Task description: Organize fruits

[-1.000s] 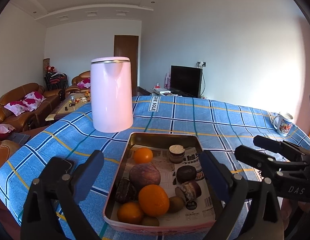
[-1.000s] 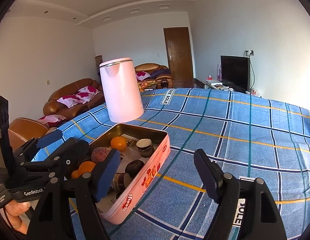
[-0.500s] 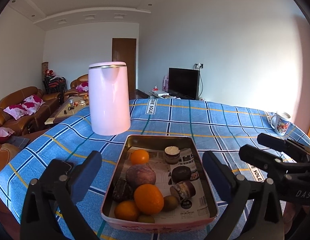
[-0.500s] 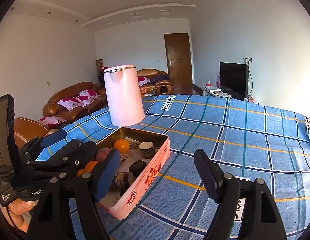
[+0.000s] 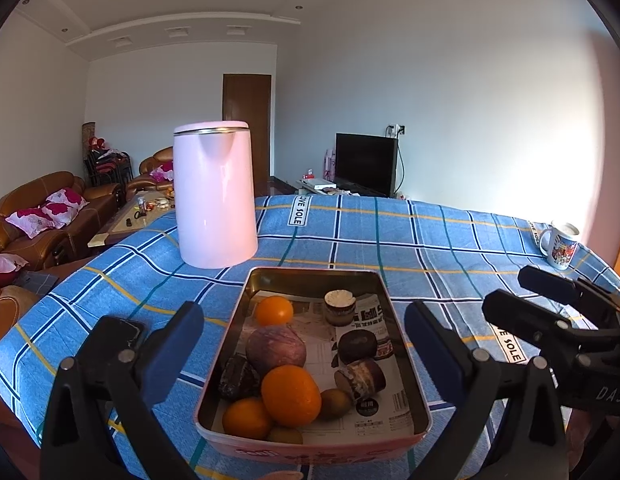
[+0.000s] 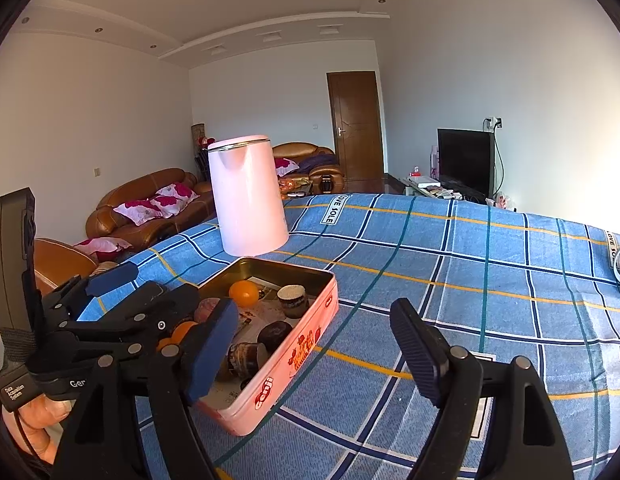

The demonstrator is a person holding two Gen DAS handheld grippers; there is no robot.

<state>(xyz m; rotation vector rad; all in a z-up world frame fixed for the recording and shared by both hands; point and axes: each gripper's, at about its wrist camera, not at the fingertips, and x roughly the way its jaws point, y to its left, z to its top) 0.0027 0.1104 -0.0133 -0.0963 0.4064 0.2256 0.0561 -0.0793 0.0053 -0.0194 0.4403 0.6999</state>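
Left gripper (image 5: pixel 301 340): jaws wide apart, nothing between them, hanging over the near end of the tin.
Right gripper (image 6: pixel 310 344): jaws also spread, empty, over bare cloth just right of the tin.
Tin (image 5: pixel 386 292): pink, shallow, paper-lined, on the blue plaid cloth (image 5: pixel 430 248), in front of the kettle (image 5: pixel 215 196).
Fruit: all inside the tin. Small orange (image 5: pixel 273 311) at the far left, purple fruit (image 5: pixel 275 350) behind the big orange (image 5: pixel 290 395), another orange (image 5: pixel 245 418) at the near corner, kiwi (image 5: pixel 336 403) beside it, dark wrinkled one (image 5: pixel 237 378) against the left wall.
Other contents: brown round pieces on the right side; can't tell what they are.
Stage: fits either fruit already gathered or about to be sorted out; can't tell which.
Handling, judged: oranges firm, light, round, so they'll roll; pinch across the middle. Kiwi and the dark fruit likely soft; squeeze lightly.
Access: big orange sits on top, clear from above. Fruit touching the wall leaves little room for a pad.
Risk: the light tin may slide if a pad nudges the rim.
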